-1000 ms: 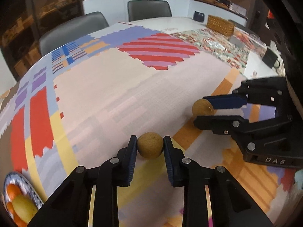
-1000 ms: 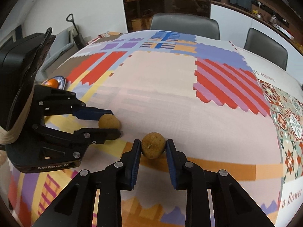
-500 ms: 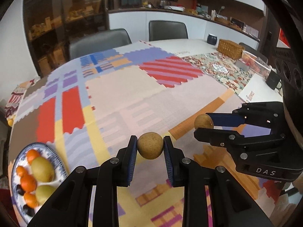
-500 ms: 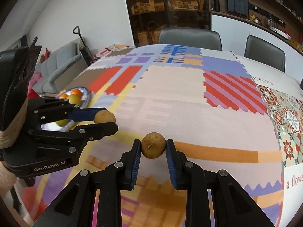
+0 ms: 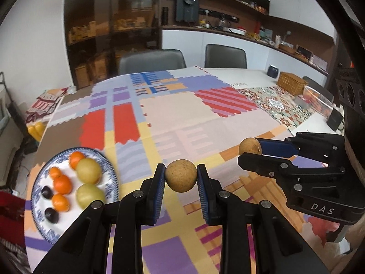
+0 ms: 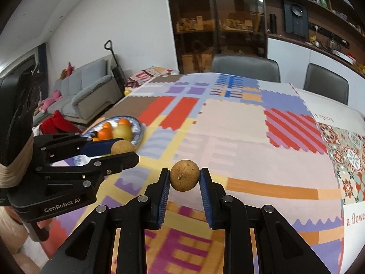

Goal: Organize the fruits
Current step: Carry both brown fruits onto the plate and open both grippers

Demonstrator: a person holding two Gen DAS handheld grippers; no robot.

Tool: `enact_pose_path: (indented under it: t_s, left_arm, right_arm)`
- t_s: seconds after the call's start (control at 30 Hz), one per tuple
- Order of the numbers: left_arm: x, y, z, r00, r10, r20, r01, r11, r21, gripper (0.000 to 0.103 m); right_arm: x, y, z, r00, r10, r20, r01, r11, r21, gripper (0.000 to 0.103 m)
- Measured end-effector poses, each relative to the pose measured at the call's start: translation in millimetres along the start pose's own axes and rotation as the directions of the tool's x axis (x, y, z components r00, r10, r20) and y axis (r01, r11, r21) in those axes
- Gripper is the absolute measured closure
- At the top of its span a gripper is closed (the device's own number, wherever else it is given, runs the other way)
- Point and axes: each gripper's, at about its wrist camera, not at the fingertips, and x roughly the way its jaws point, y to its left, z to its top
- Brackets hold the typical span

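My left gripper (image 5: 181, 178) is shut on a small round brown fruit (image 5: 181, 175), held above the patchwork tablecloth. To its right my right gripper (image 5: 251, 151) holds a second brown fruit (image 5: 249, 146). In the right wrist view that gripper (image 6: 184, 179) is shut on its brown fruit (image 6: 184, 175), and the left gripper (image 6: 123, 149) with its fruit (image 6: 122, 147) hangs at the left. A blue-and-white plate (image 5: 40, 182) at the lower left carries small oranges (image 5: 62, 184), two yellow-green pears (image 5: 89, 170) and dark plums (image 5: 46, 192). In the right wrist view the plate (image 6: 139, 127) lies beyond the left gripper.
The patchwork cloth (image 5: 182, 118) covers the near table. A wicker basket (image 5: 291, 82), a dark mug (image 5: 273, 71) and a clear container (image 5: 318, 100) stand at the far right. Grey chairs (image 5: 151, 61) line the far edge. A sofa (image 6: 89, 86) stands beyond the table's left side.
Both grippers have risen from the cloth with their brown fruits and swung left. The plate of fruit has come fully into view at the left.
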Motion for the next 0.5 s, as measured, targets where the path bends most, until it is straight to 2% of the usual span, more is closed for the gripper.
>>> enact_pose_path:
  t_s: [0.5]
  left_arm:
    - [-56.8,46.1,-18.1,0.991,0.111,0.081,-0.102,0.989,-0.103,0.075]
  right_arm:
    - [0.8,64.4,13.8,0.995,0.094,0.020,-0.091,0.992,-0.084,0.075]
